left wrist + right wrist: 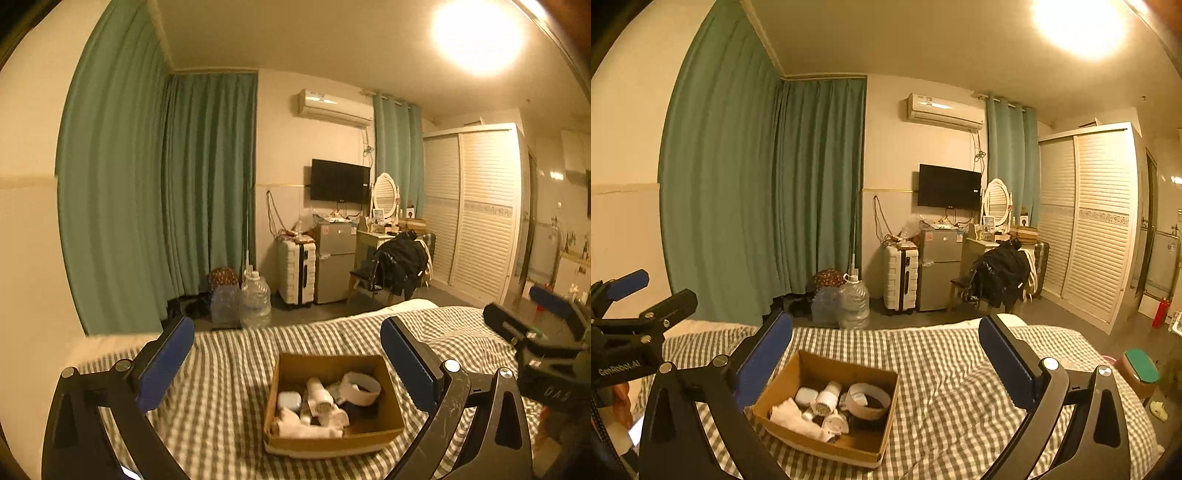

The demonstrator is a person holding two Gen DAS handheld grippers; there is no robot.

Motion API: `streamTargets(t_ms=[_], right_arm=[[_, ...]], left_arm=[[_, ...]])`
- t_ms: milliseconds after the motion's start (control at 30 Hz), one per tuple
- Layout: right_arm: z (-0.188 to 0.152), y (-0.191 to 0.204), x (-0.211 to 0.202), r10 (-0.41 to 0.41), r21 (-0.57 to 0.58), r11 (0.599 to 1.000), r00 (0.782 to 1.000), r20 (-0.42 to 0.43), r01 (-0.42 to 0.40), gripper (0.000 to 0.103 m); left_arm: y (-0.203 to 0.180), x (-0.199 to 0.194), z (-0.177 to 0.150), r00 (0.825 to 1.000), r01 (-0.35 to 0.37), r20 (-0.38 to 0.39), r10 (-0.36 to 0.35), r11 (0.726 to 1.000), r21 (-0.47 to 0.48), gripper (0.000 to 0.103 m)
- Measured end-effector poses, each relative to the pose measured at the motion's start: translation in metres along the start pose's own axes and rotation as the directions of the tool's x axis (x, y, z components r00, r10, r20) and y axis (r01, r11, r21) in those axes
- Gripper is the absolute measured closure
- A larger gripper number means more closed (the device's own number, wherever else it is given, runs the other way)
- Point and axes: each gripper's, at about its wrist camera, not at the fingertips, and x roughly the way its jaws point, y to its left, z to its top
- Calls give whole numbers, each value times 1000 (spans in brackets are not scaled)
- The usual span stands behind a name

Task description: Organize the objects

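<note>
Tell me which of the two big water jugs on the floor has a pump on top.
The clear jug on the right, nearer the white suitcase. The bluish jug beside it shows no pump.

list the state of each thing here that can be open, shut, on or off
left hand-held gripper: open, empty
right hand-held gripper: open, empty
brown cardboard box: open, items inside
black wall television: off
round ceiling light: on
white louvred wardrobe: shut
</note>
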Motion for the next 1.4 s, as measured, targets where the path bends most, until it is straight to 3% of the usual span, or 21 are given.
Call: streamTargets(t_ms=[133,300,433,1133,1400], right_arm=[[-42,2,8,4,22,1000,999,-49,-3,1],[-92,-4,31,-18,50,998,994,-104,23,1],[-115,-9,51,-42,56,997,988,-150,50,1],[-116,-1,45,-53,20,998,993,-104,55,1],[-111,-9,40,-42,65,997,995,-91,48,1]], left_arm=[[2,11,-35,999,-10,-50,8,999,-39,0],[2,20,-77,994,-94,-56,93,996,-5,0],[4,29,-91,991,-105,-81,104,994,-8,0],[2,38,-97,984,-115,-138,116,993,19,0],[-1,32,-94,984,-135,-111,139,990,40,0]])
